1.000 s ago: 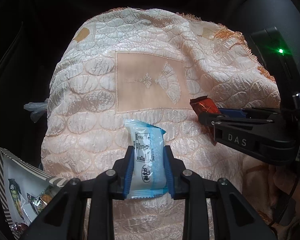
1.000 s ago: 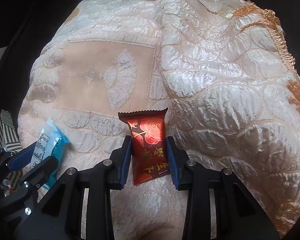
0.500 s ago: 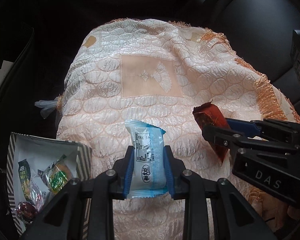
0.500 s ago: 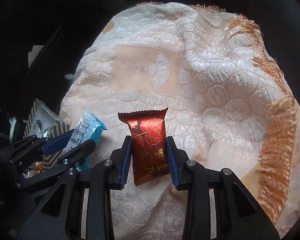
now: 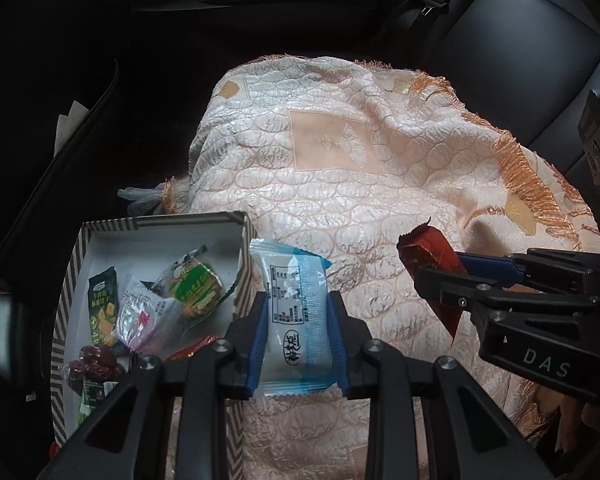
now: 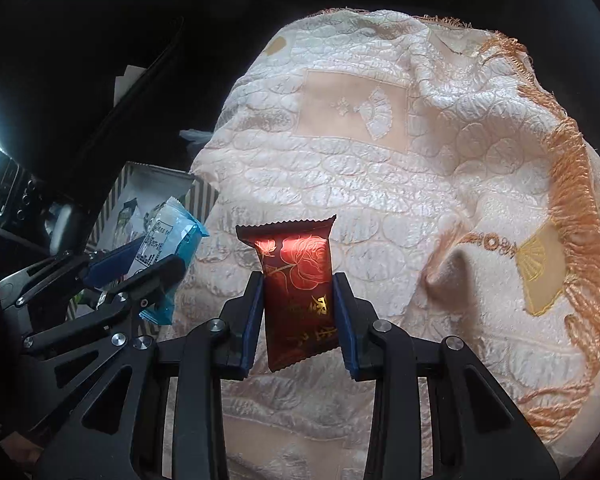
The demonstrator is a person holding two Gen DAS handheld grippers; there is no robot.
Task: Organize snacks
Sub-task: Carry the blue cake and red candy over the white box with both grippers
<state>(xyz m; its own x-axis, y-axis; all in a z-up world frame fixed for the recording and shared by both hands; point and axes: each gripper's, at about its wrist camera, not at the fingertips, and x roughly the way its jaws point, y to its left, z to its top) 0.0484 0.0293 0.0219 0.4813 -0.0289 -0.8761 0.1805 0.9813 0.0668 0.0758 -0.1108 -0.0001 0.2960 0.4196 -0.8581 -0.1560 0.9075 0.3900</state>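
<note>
My left gripper (image 5: 298, 316) is shut on a light blue and white snack packet (image 5: 294, 312) and holds it above the cloth, just right of a striped box (image 5: 242, 256). The box holds several snacks, among them a green packet (image 5: 102, 308) and red dates (image 5: 94, 364). My right gripper (image 6: 298, 304) is shut on a dark red snack packet with gold roses (image 6: 298, 284), held above the cloth. The red packet also shows in the left wrist view (image 5: 430, 256), and the blue packet in the right wrist view (image 6: 168, 248).
A peach quilted cloth with orange fringe (image 5: 340, 184) covers a car seat. Black leather seat back (image 5: 540, 60) lies behind, and a dark door panel (image 5: 60, 140) on the left. The striped box also shows in the right wrist view (image 6: 140, 188).
Both grippers have pulled back and up from the cloth with their packets. The striped box has come further into view at the left.
</note>
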